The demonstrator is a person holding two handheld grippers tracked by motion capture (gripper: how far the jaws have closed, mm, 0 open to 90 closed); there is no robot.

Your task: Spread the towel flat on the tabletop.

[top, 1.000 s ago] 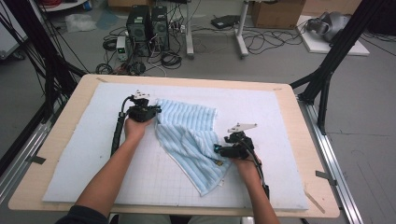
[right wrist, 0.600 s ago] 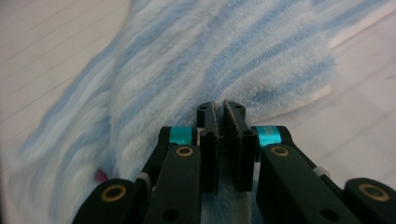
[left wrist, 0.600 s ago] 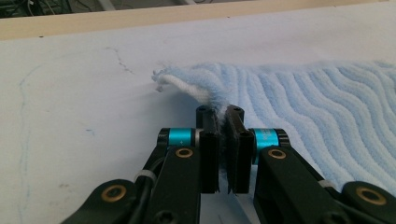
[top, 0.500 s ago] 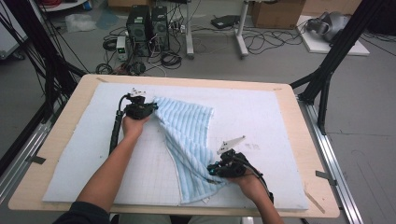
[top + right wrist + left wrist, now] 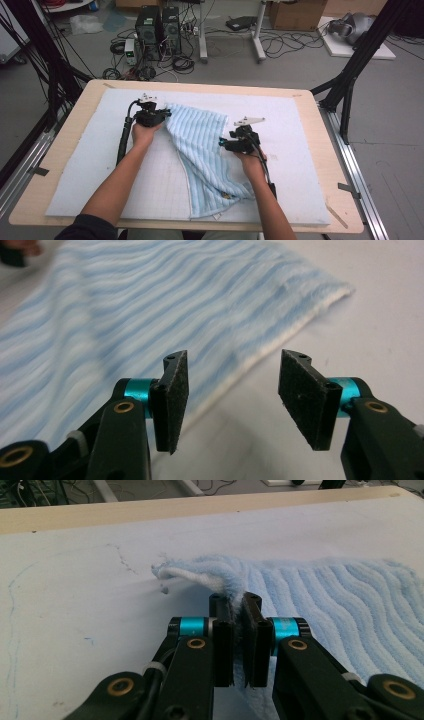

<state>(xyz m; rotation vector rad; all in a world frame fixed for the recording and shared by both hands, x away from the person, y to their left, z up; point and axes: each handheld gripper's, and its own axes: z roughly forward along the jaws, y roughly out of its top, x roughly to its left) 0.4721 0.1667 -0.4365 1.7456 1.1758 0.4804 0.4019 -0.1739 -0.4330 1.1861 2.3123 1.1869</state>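
A light blue striped towel lies on the white mat, running from the back centre to a bunched end near the front edge. My left gripper is shut on its far left corner; in the left gripper view the towel is pinched between the closed jaws of that gripper. My right gripper stands open at the towel's right edge. The right gripper view has this gripper holding nothing, its jaws just over the white hem of the towel.
The mat covers a wooden table with bare rims on all sides. Black frame legs stand at the right and left of the table. Computer towers and cables lie on the floor beyond the far edge.
My right gripper pulled the towel toward the person, let go of it and moved back up to the towel's right edge. The left gripper has stayed put on its corner.
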